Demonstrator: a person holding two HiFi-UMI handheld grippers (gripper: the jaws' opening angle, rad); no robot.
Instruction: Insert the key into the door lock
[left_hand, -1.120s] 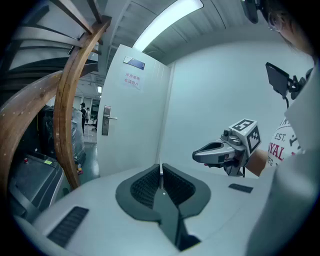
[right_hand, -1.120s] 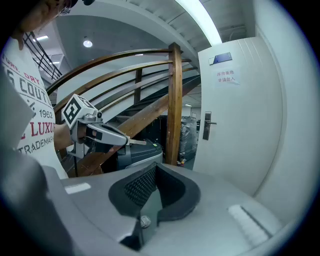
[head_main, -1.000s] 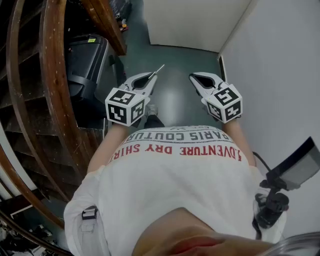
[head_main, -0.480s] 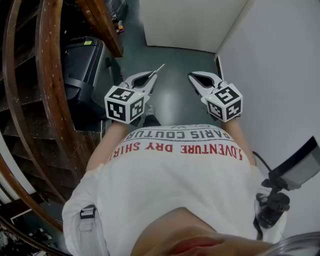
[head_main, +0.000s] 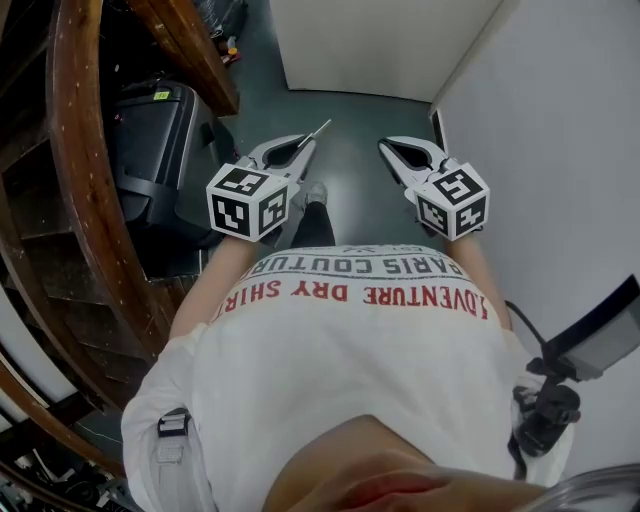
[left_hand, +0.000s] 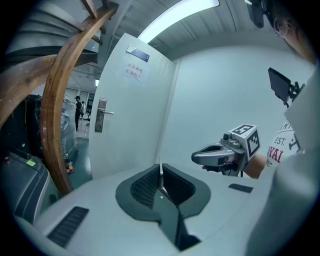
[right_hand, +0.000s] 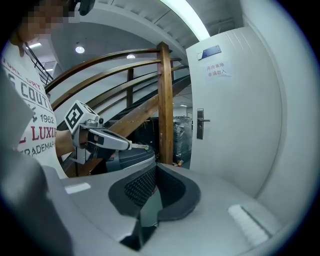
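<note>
A white door (head_main: 375, 40) stands ahead, past the dark floor. Its metal lock plate and handle (left_hand: 101, 115) sit on the door's left edge in the left gripper view; the same handle (right_hand: 200, 123) shows in the right gripper view. My left gripper (head_main: 305, 147) is shut on a thin silver key (head_main: 320, 130) that sticks out forward from its tips; the key's blade (left_hand: 160, 169) stands edge-on between the pads. My right gripper (head_main: 385, 148) is shut with nothing in it, level with the left one and a hand's width to its right. Both are well short of the door.
A curved wooden stair rail (head_main: 85, 170) and a black case (head_main: 150, 140) stand at the left. A plain white wall (head_main: 560, 120) runs along the right. A wooden post (right_hand: 165, 105) rises beside the door. The dark floor (head_main: 345, 130) leads to the door.
Both grippers have moved forward toward the door together. The stair rail and black case have slid back in the head view, and a shoe has stepped forward below the left gripper.
</note>
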